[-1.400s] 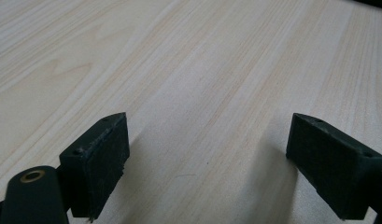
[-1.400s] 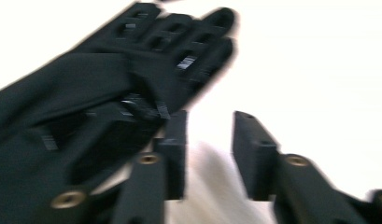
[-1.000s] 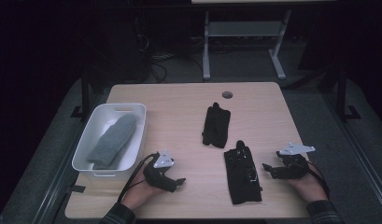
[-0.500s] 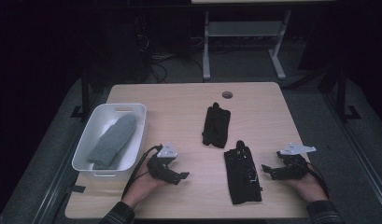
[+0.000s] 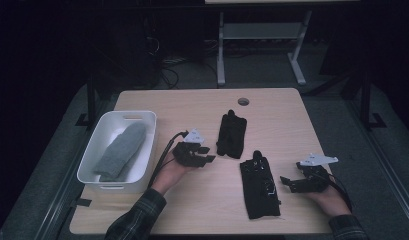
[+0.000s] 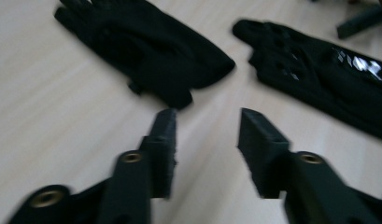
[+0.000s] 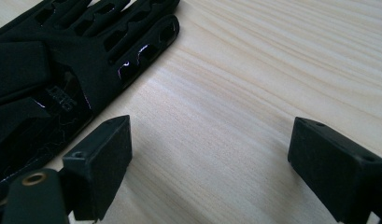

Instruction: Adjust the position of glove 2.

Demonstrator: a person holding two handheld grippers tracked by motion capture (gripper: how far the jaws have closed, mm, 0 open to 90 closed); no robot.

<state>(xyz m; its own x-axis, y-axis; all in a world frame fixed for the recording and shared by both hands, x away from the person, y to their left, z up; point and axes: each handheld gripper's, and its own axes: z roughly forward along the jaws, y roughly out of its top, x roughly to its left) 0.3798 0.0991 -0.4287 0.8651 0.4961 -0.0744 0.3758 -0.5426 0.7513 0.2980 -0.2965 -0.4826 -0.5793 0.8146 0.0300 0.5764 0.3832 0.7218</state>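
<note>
Gloves, black, two, flat on the table [image 5: 202, 210]. Plain glove [image 5: 231, 135] sits just past centre, toward 12 o'clock; its cuff end points at your left gripper [image 5: 206, 156], which sits at its 8 o'clock, close by but not touching. Padded glove [image 5: 260, 184] with glossy trim lies toward 5 o'clock from the plain one, between your two hands.

Bin, white [image 5: 95, 150], at the table's 9 o'clock edge, already holding one grey mitten [image 5: 120, 151].

Left gripper: jaws have just been closing and now stand part open, with bare wood between them; in the left gripper view the plain glove [image 6: 146, 46] lies just beyond the fingertips [image 6: 164, 122], at their 11 o'clock, the padded glove [image 6: 319, 74] off at 2 o'clock. Nothing held.

Right gripper [image 5: 288, 183]: parked at 3 o'clock of the padded glove, jaws wide apart and empty; in the right gripper view that glove [image 7: 62, 65] lies beside the left-hand pad.

Step in hand, by my reading: the approach to the plain glove, presumably for sorting into the bin. Next move calls for you to carry the left jaws forward onto the cuff edge, drop low enough to straddle the fabric, then pinch before lifting.
</note>
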